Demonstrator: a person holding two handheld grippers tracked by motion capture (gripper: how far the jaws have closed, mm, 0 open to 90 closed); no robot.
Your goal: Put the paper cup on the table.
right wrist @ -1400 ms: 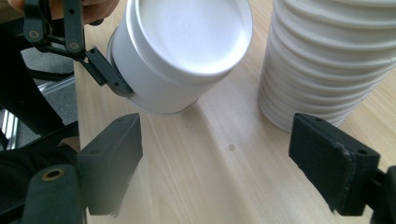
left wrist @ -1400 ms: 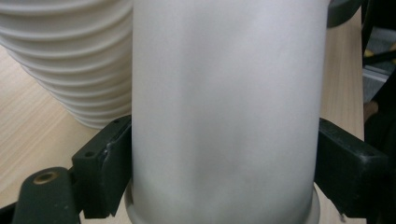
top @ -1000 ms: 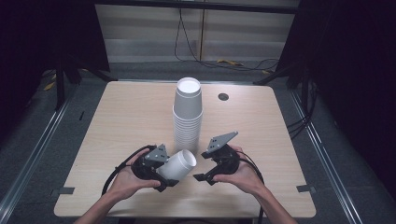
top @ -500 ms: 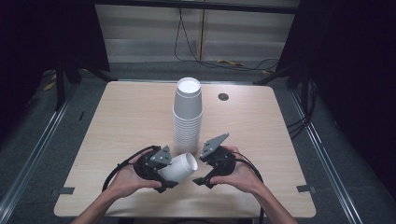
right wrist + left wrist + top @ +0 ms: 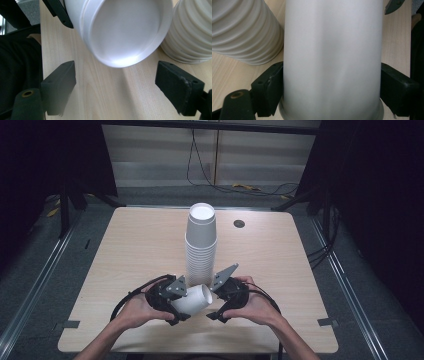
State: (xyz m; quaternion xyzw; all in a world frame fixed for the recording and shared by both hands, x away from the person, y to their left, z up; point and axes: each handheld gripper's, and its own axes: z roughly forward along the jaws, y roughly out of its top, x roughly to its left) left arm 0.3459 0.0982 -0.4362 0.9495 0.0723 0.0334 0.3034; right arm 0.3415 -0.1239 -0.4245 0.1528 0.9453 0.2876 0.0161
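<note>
- Cup (image 5: 194, 299) lies on its side near the front edge of the table (image 5: 125, 250), and your left gripper (image 5: 172, 301) clamps it with both jaws pressing on its wall.
- Your right gripper (image 5: 216, 301) has its jaws wide apart, facing the cup's bottom, not touching it.
- Stack of cups (image 5: 200, 245) stands just behind the cup.

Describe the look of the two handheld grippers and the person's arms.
Both the left gripper and the right gripper have black bodies, each topped by a grey three-cornered plate with small dark holes. A black cable loops from each. Their jaws are black, blocky pads; a brass-coloured ring sits near the left gripper's base. The forearms are bare, with no sleeves in view.
</note>
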